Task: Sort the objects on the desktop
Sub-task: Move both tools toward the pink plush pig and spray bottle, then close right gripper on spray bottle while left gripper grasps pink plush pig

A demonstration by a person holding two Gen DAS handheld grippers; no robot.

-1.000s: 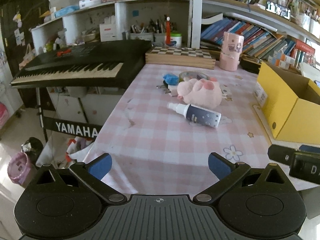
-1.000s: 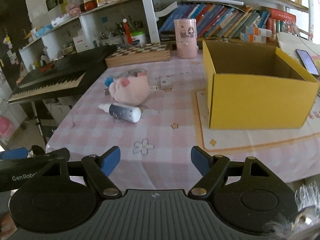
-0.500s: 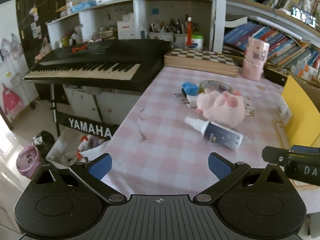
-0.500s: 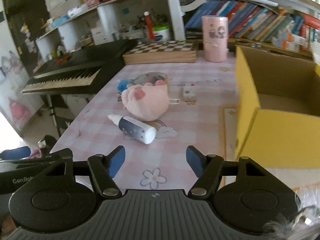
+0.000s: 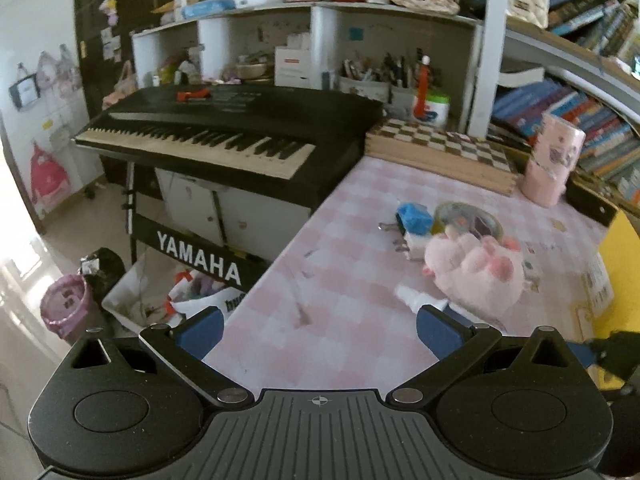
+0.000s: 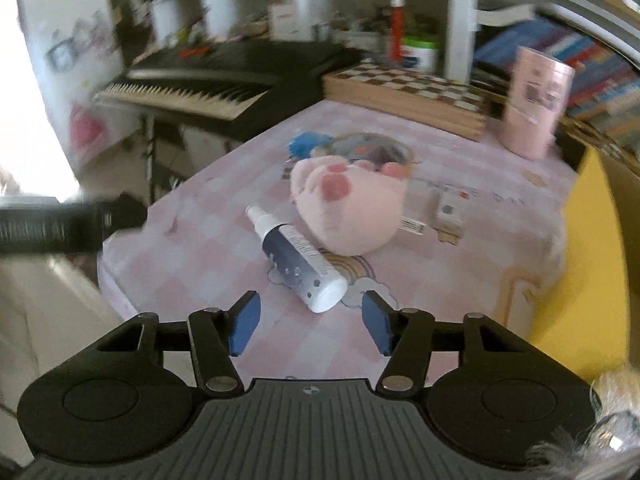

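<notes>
Right gripper (image 6: 310, 322) w/ jaws apart, low over the pink checked tablecloth (image 6: 216, 248), just short of the spray bottle's (image 6: 298, 258) base. Bottle lies on its side, white cap pointing away, touching the pink plush (image 6: 348, 208) behind it. Yellow box (image 6: 596, 248) stands to the right. Left gripper (image 5: 318, 330) also spread wide, at the table's left edge near the keyboard (image 5: 224, 136).

Spray bottle (image 6: 298, 258) (lying) against plush (image 6: 347, 204)
</notes>
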